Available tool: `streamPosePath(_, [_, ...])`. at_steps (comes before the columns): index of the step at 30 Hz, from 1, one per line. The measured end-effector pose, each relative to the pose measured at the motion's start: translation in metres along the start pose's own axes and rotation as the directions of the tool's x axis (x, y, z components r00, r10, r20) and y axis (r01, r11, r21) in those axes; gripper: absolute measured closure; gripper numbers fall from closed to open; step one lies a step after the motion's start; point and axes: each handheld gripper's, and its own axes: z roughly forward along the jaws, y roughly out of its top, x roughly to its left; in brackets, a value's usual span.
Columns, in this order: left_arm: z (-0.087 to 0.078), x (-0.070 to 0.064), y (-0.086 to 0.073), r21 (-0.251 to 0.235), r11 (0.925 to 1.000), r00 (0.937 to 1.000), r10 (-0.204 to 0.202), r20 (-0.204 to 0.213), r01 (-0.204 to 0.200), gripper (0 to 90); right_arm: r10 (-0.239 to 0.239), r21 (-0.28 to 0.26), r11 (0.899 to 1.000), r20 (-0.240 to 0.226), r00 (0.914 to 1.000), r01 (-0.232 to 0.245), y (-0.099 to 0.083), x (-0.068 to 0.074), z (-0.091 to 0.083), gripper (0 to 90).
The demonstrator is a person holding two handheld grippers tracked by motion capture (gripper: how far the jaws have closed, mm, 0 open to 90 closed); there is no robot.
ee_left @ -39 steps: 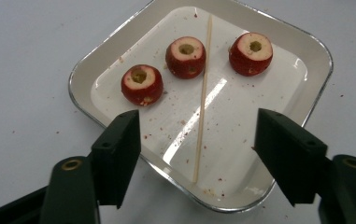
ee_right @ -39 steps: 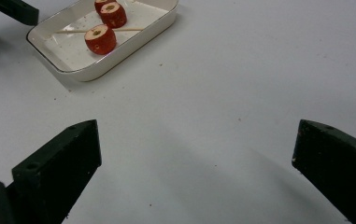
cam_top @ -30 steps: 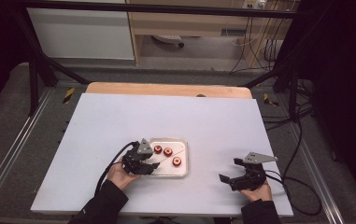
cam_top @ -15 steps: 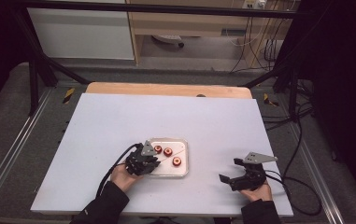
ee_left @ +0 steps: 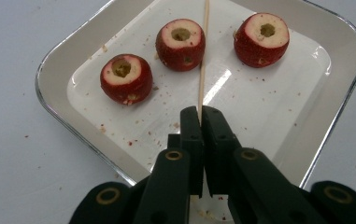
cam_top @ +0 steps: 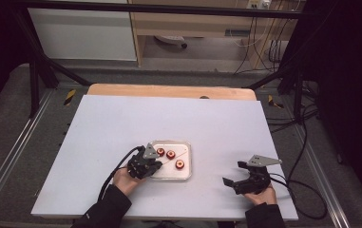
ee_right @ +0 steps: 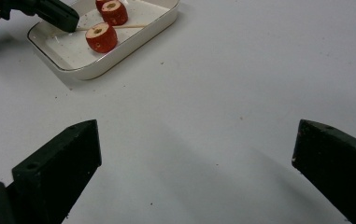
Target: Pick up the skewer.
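Observation:
A white rectangular tray holds three cored red fruits and a thin wooden skewer. The skewer lies between two of the fruits. My left gripper is over the tray's near left edge, shut on the skewer's near end. Its black tip also shows in the right gripper view. My right gripper rests on the table to the right of the tray, wide open with nothing between its fingers.
The tray sits on a large white board over a wooden table. Cables trail off the right side. Crumbs lie in the tray and on the board around it.
My left gripper has edged slightly toward the tray's left edge and settled on the skewer. The right gripper has hardly moved.

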Motion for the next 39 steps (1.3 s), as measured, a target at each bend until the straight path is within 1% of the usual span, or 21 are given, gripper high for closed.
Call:
streamPosePath(6, [0.0,0.0,-0.001,-0.006,1.0,1.0,-0.003,0.005,0.003,88.0,0.0,0.002,1.0,0.0,1.0,0.0,0.0,0.0,0.0,1.9])
streamPosePath(7, [0.0,0.0,-0.001,-0.007,1.0,1.0,0.004,0.004,-0.004,88.1,-0.001,0.003,1.0,0.0,1.0,0.001,0.0,0.0,0.0,1.9])
streamPosePath(14, [-0.001,0.001,-0.002,-0.021,0.9998,0.9999,-0.004,0.011,0.005,88.4,-0.002,0.004,1.0,0.0,1.0,0.002,0.0,0.0,0.0,1.9])
streamPosePath(19, [-0.006,0.001,-0.002,-0.053,0.9985,0.9997,-0.014,0.022,0.015,88.5,0.004,0.007,1.0,-0.003,1.0,-0.004,0.0,0.0,0.0,1.9])
streamPosePath(23, [-0.009,0.002,-0.002,-0.068,0.9974,0.9996,-0.019,0.022,0.021,88.6,0.002,0.007,1.0,-0.003,1.0,-0.002,0.0,0.0,0.001,1.9])
streamPosePath(28, [-0.015,0.002,-0.001,-0.092,0.9953,0.999,-0.026,0.036,0.029,88.6,0.001,0.008,1.0,-0.003,1.0,-0.001,0.0,0.001,0.0,1.9])
streamPosePath(29, [-0.018,0.001,-0.001,-0.107,0.9936,0.9985,-0.031,0.044,0.036,88.7,-0.001,0.007,1.0,-0.003,1.0,0.001,0.0,0.0,0.0,1.9])
streamPosePath(33, [-0.021,0.0,0.0,-0.119,0.9924,0.9984,-0.027,0.05,0.033,88.7,-0.001,0.004,1.0,-0.002,1.0,0.001,0.0,0.0,0.0,1.9])
streamPosePath(39, [-0.026,-0.003,0.002,-0.128,0.9916,0.9981,-0.012,0.06,0.02,88.6,-0.015,0.005,1.0,0.001,0.9999,0.015,0.0,0.001,0.0,1.9])
